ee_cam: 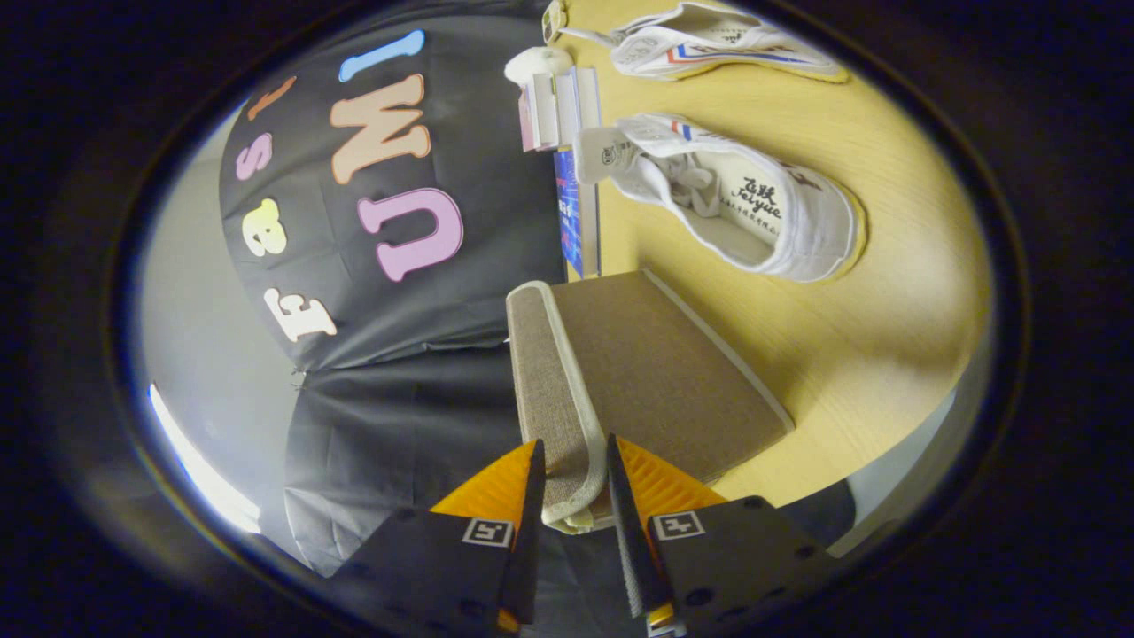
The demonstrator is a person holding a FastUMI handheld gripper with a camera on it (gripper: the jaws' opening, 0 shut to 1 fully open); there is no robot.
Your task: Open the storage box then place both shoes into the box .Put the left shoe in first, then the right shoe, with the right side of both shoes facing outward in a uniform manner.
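Observation:
The storage box (pixel 656 372) is brown fabric with cream trim and rests on the wooden table (pixel 886 319). My gripper (pixel 574 443) is shut on the trimmed edge of its lid (pixel 567 483), one orange finger on either side of the rim. Beyond the box lies a white canvas shoe (pixel 744 208) on its side, its opening and laces turned toward me. A second white shoe (pixel 726 44) with red and blue stripes lies farther off on the table. Whether the lid is raised I cannot tell.
Just past the box's far end stand a blue-printed upright item (pixel 571 213) and a small stack of white and pink things (pixel 554 106). The black cloth wall (pixel 399 381) runs along one side of the box. Bare wood lies beside the shoes.

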